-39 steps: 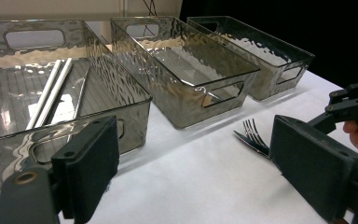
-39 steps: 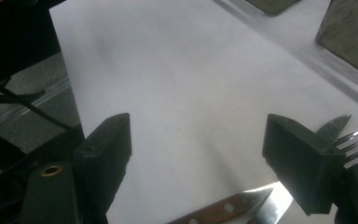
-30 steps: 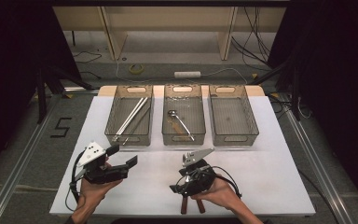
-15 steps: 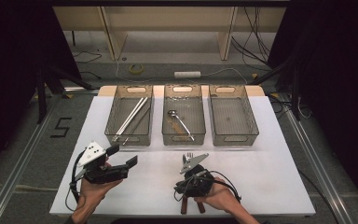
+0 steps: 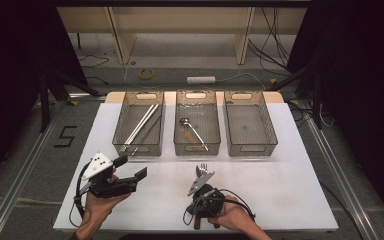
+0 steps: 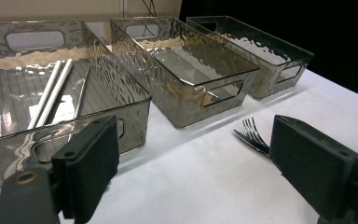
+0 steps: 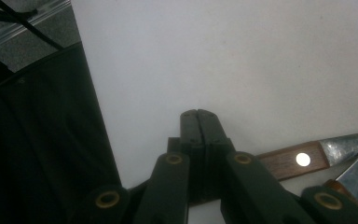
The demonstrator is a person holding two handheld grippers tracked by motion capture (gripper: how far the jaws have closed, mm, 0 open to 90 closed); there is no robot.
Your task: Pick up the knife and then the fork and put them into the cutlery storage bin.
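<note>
A white worktop stood on a grey floor, with dark curtains at both sides. Three clear bins sat in a row at its far half: the left bin held long metal sticks, the middle bin held a spoon, and the right bin stood beside them. A fork lay on the worktop just before the middle bin, close to the right tool. The left tool was held wide open above the worktop, holding nothing. The right tool's jaws had just been closing and met flat, pad against pad. A wooden knife handle with a pale rivet ran behind those jaws; whether the pads pinched it could not be told.
</note>
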